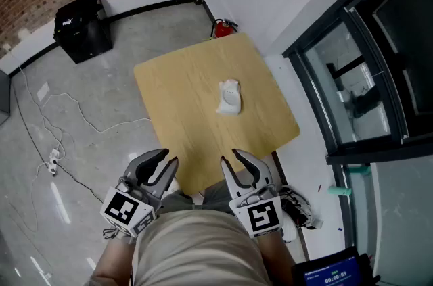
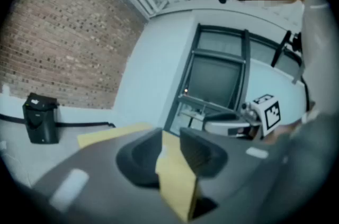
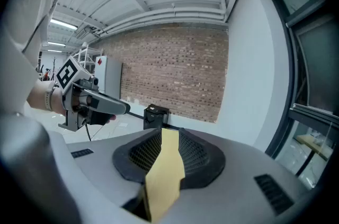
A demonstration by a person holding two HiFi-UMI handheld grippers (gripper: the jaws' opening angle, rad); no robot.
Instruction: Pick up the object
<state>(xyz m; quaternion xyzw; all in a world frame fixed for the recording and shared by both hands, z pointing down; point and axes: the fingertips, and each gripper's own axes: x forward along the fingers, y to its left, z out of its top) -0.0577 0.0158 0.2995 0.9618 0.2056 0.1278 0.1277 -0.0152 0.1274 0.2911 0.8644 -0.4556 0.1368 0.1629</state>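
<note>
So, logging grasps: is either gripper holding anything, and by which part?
Nothing held: left gripper and right gripper are shut, empty; the object lies on the table.

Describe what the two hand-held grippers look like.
Both the left hand-held gripper and the right hand-held gripper have light grey bodies, curved jaws with black textured pads, and a white cube bearing black square markers at the rear.

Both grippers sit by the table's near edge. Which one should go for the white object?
Right. The right gripper sits almost straight in line with the small white rounded object on the light wooden table; the left gripper is offset to the side. Both are shut and empty.
</note>
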